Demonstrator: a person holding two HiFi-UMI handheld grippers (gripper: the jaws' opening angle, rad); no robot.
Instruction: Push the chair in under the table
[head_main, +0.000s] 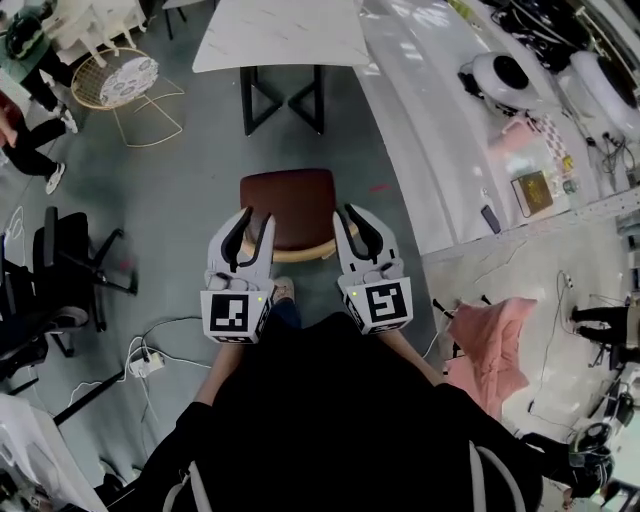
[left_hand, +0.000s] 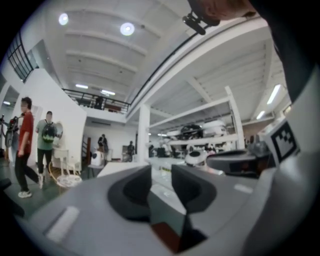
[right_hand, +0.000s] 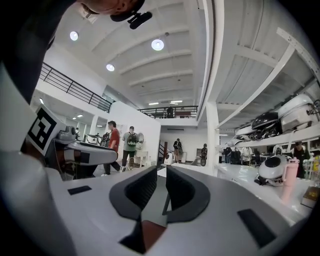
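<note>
The brown-seated chair (head_main: 288, 205) stands on the floor, apart from the white table (head_main: 280, 35) ahead of it. The left gripper (head_main: 256, 218) is at the chair's left edge, jaws partly apart and empty. The right gripper (head_main: 347, 212) is at its right edge, jaws closed on nothing.

Entry, left gripper (left_hand: 161, 172): grey body, dark padded jaws standing apart, nothing pressed between them; low in the gap I see a red-brown strip of chair seat (left_hand: 167, 236); beyond the jaws, a white table top (left_hand: 125, 169); right gripper (left_hand: 222, 161) alongside at right, its marker cube turned towards me; far left, a person in a red top (left_hand: 24, 142) and a person with a backpack (left_hand: 48, 137), near a white wire chair (left_hand: 67, 180); white column (left_hand: 144, 130); round ceiling lights (left_hand: 127, 28) overhead.
</note>
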